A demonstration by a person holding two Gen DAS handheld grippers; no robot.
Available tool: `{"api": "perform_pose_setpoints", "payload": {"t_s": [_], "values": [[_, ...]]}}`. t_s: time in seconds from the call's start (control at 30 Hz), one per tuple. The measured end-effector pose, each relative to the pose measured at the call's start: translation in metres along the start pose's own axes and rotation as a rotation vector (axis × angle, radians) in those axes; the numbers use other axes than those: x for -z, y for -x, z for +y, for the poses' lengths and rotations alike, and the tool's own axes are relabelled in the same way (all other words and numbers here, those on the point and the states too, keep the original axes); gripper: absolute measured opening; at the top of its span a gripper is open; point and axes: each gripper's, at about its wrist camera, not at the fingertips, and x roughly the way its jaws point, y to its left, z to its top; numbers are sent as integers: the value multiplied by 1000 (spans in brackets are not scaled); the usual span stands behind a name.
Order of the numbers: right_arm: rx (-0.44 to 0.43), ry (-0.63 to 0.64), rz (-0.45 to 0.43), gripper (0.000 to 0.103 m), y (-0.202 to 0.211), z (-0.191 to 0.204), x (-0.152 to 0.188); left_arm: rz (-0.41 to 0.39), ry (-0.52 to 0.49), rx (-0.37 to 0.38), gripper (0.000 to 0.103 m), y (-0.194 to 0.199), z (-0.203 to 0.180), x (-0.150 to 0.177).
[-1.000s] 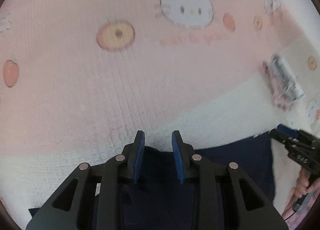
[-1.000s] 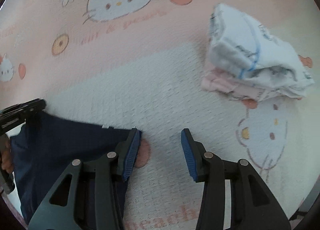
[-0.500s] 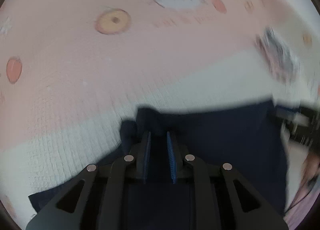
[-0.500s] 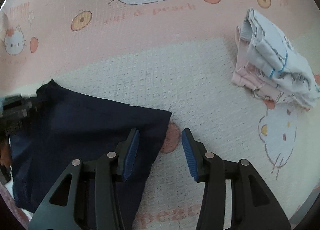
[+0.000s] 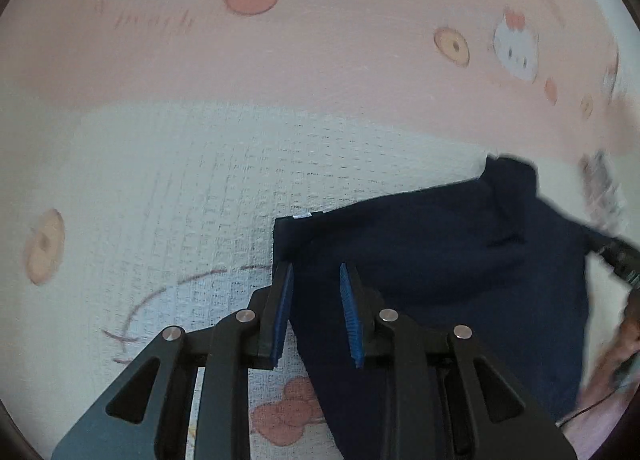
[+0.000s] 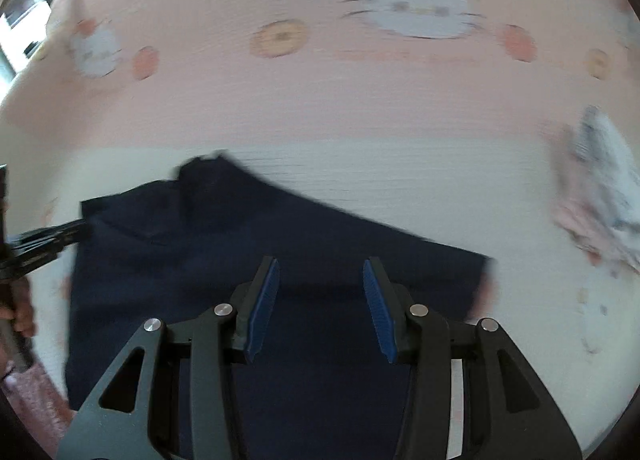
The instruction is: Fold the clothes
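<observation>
Both views have slid sideways; each hand-held gripper, left [image 5: 316, 290] and right [image 6: 320, 284], hangs parted over the navy garment [image 6: 280, 244].

Both wrist views close, angled steeply down, sharing navy garment [image 5: 460, 260]

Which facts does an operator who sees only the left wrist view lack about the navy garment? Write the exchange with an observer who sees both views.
Operator: Is the right hand-held gripper pinching the cloth?
Observer: No. The right hand-held gripper has its jaws apart over the navy garment, with nothing pressed between them.
Operator: Does the garment's right end touch the folded pile?
Observer: No. Its right end stops short of the folded pile, and bare sheet lies between them.
</observation>
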Motion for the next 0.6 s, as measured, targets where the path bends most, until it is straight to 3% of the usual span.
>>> {"api": "perform_pose_setpoints", "payload": {"t_s": [0.13,0.3,0.4,0.47,0.5,0.6], "values": [[-86,77,-3,45,-9,52,-25,-32,-6,2,30,-4,-3,-8],[-50,149,42,45,-37,92,-39,-31,33,3,30,-2,4,-21],[-29,144,66,45,-45,89,-36,-39,42,-18,30,2,4,-27],[-7,134,78,45,-50,84,-34,-58,42,-58,42,7,8,-31],[8,125,81,45,-53,80,-34,-56,42,-70,53,7,10,-32],[-27,67,66,45,-52,65,-36,-13,63,-50,54,-4,19,-28]]}}
